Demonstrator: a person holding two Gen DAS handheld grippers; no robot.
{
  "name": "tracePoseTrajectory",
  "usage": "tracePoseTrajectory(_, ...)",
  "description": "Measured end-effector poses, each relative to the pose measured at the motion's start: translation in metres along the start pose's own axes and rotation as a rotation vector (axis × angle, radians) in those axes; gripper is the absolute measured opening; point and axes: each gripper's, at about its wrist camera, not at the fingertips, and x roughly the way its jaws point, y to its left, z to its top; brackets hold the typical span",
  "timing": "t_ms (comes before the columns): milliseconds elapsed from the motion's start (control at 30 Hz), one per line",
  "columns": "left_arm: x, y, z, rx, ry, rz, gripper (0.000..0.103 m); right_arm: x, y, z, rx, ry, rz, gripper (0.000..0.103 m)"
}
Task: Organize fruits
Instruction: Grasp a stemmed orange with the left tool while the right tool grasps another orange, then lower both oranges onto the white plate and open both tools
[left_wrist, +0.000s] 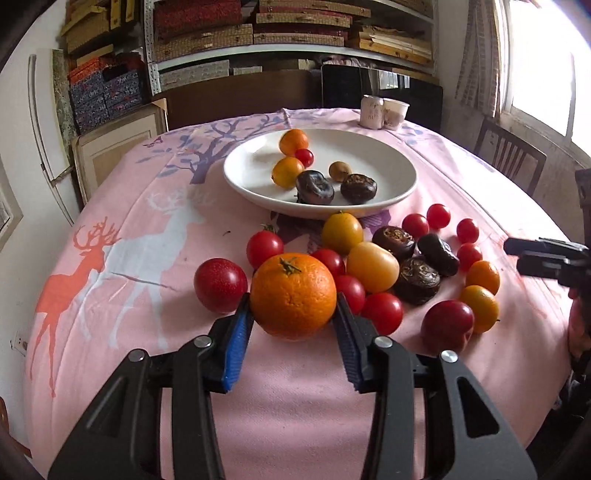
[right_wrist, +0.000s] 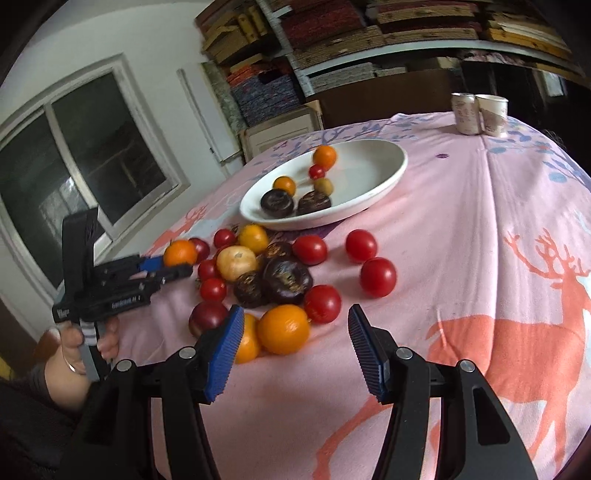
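A large orange (left_wrist: 293, 295) lies on the pink tablecloth at the near edge of a heap of fruit. My left gripper (left_wrist: 293, 300) is shut on it, one blue pad pressing each side; the right wrist view shows that gripper (right_wrist: 177, 264) holding the orange (right_wrist: 180, 253) too. Cherry tomatoes (left_wrist: 265, 246), yellow tomatoes (left_wrist: 372, 266) and dark water chestnuts (left_wrist: 417, 280) crowd behind. The white plate (left_wrist: 388, 155) farther back holds several fruits. My right gripper (right_wrist: 295, 326) stands open, and a small orange fruit (right_wrist: 283, 328) lies between its tips, untouched.
A can (left_wrist: 371, 110) and a paper cup (left_wrist: 395, 112) stand at the table's far edge. A wooden chair (left_wrist: 509, 162) stands at the right, shelves of boxes behind. Bare cloth with a deer print (right_wrist: 517, 332) stretches to the right of the heap.
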Motion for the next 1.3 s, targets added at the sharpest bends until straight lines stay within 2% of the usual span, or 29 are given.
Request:
tracePoseTrajectory(33, 0.0, 0.002, 0.001, -0.014, 0.002, -0.003, 0.042, 0.003, 0.007, -0.001, -0.035, 0.018, -0.011, 0.046)
tracePoseTrajectory(100, -0.001, 0.006, 0.004, -0.037, -0.003, -0.009, 0.042, 0.013, 0.013, -0.001, -0.056, 0.062, -0.053, 0.042)
tracePoseTrajectory(367, 0.0, 0.008, 0.005, -0.047, -0.004, -0.019, 0.042, 0.036, 0.007, 0.003, 0.047, 0.162, -0.022, 0.042)
tracePoseTrajectory(400, -0.001, 0.009, 0.004, -0.05, -0.005, -0.019, 0.042, 0.037, 0.009, 0.003, 0.045, 0.158, -0.026, 0.038)
tracePoseTrajectory(500, -0.001, 0.011, 0.004, -0.06, -0.009, -0.022, 0.042, 0.033, 0.017, 0.002, 0.011, 0.123, -0.059, 0.037)
tracePoseTrajectory(700, -0.006, 0.015, 0.003, -0.083, -0.033, -0.034, 0.042, 0.014, 0.008, -0.001, 0.058, 0.056, -0.008, 0.037)
tracePoseTrajectory(833, -0.006, 0.02, 0.007, -0.124, -0.013, -0.091, 0.042, -0.003, 0.0, 0.006, 0.099, -0.004, 0.021, 0.037)
tracePoseTrajectory(933, -0.003, 0.013, 0.023, -0.107, -0.009, -0.105, 0.042, -0.011, -0.002, 0.029, 0.076, -0.046, -0.007, 0.037)
tracePoseTrajectory(1067, 0.009, -0.009, 0.064, -0.061, -0.026, -0.13, 0.043, -0.009, -0.012, 0.07, 0.083, -0.081, -0.037, 0.037)
tracePoseTrajectory(1167, 0.035, -0.025, 0.099, -0.031, -0.019, -0.121, 0.043, 0.01, -0.029, 0.103, 0.117, -0.084, -0.058, 0.037)
tracePoseTrajectory(1300, 0.081, -0.036, 0.135, -0.029, 0.032, -0.112, 0.043, 0.045, -0.055, 0.137, 0.193, -0.053, -0.079, 0.037)
